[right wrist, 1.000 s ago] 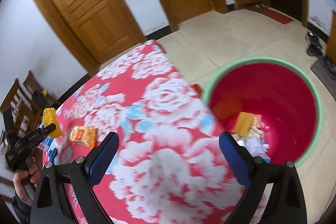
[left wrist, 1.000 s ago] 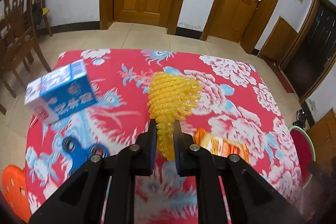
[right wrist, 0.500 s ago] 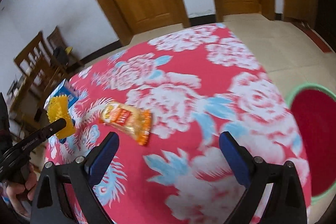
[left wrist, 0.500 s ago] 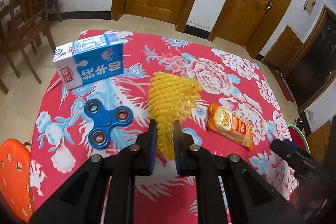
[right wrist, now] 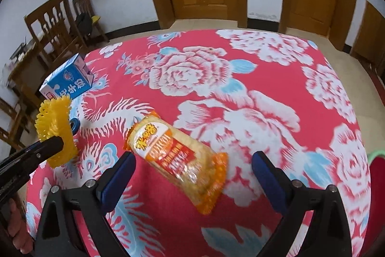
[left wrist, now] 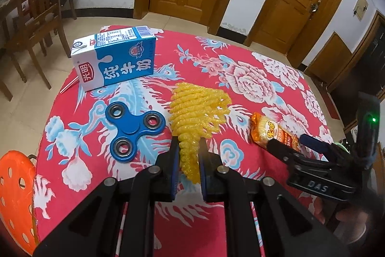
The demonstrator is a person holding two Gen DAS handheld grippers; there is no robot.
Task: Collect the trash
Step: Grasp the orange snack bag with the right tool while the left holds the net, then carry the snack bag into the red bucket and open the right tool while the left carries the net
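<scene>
Left gripper (left wrist: 188, 153) clamped on yellow mesh (left wrist: 196, 110), right gripper (right wrist: 192, 168) wide above snack packet (right wrist: 178, 158) on worktop (right wrist: 252, 78).

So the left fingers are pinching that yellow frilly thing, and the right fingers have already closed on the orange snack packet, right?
Not quite. The left gripper does pinch the yellow frilly thing, but the right gripper is wide open; the right wrist view shows the orange snack packet lying untouched on the tablecloth between its fingers.
</scene>
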